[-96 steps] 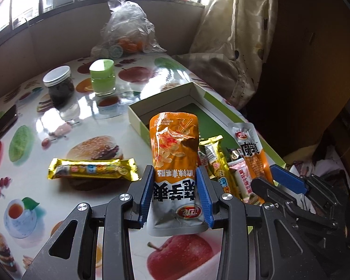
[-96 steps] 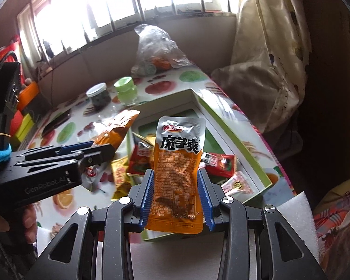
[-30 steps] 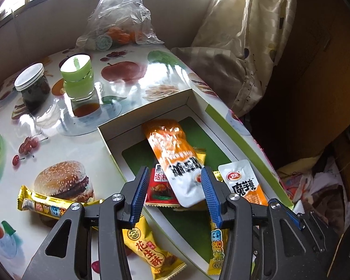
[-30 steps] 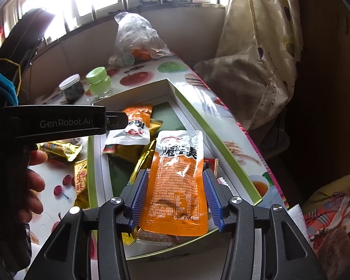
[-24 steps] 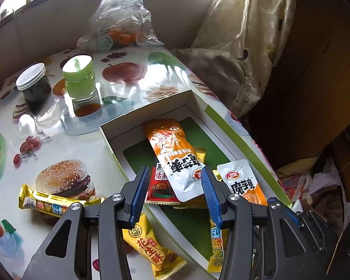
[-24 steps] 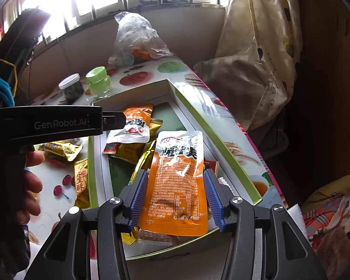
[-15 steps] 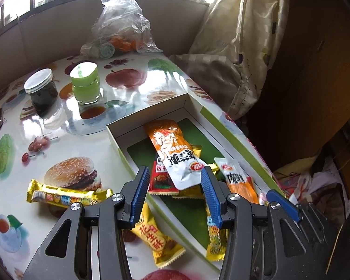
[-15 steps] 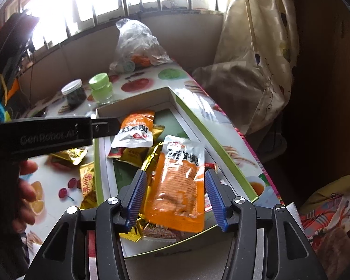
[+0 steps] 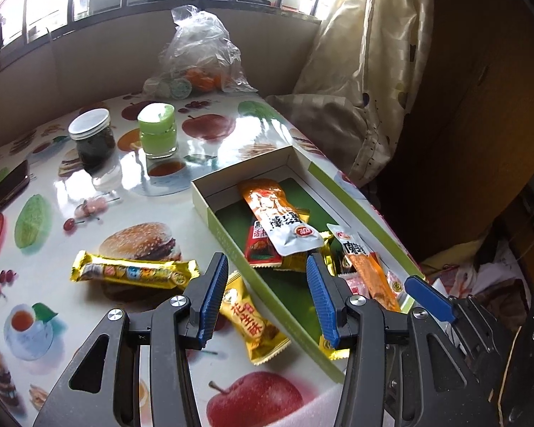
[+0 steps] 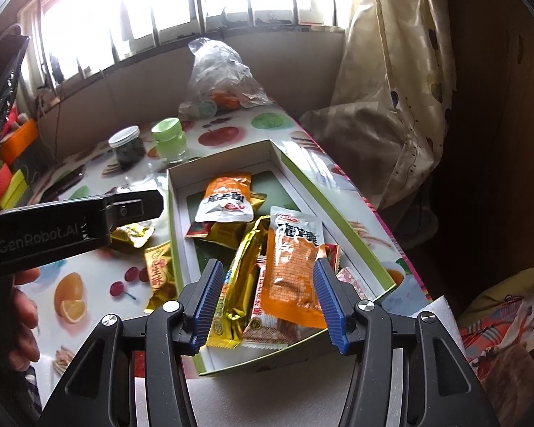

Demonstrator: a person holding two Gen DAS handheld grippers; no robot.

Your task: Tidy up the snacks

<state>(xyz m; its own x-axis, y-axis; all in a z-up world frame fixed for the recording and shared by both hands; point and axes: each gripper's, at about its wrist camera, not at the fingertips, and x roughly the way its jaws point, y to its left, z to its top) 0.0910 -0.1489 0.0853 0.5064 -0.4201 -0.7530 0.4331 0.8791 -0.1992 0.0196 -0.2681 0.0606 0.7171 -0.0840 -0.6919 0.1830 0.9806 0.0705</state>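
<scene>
Both orange pouches (image 10: 293, 267) now lie in the box (image 10: 341, 213), both grippers' jaws apart, empty.

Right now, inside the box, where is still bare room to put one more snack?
The box has bare green floor at its far end, between the far wall and the orange-and-white pouch, and a strip along its left wall. The near half is crowded: gold bar, orange pouch and small packets overlap there.

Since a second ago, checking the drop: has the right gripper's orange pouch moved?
Yes. The orange pouch has left the right gripper, whose jaws are opening, and lies in the box on other snacks.
</scene>
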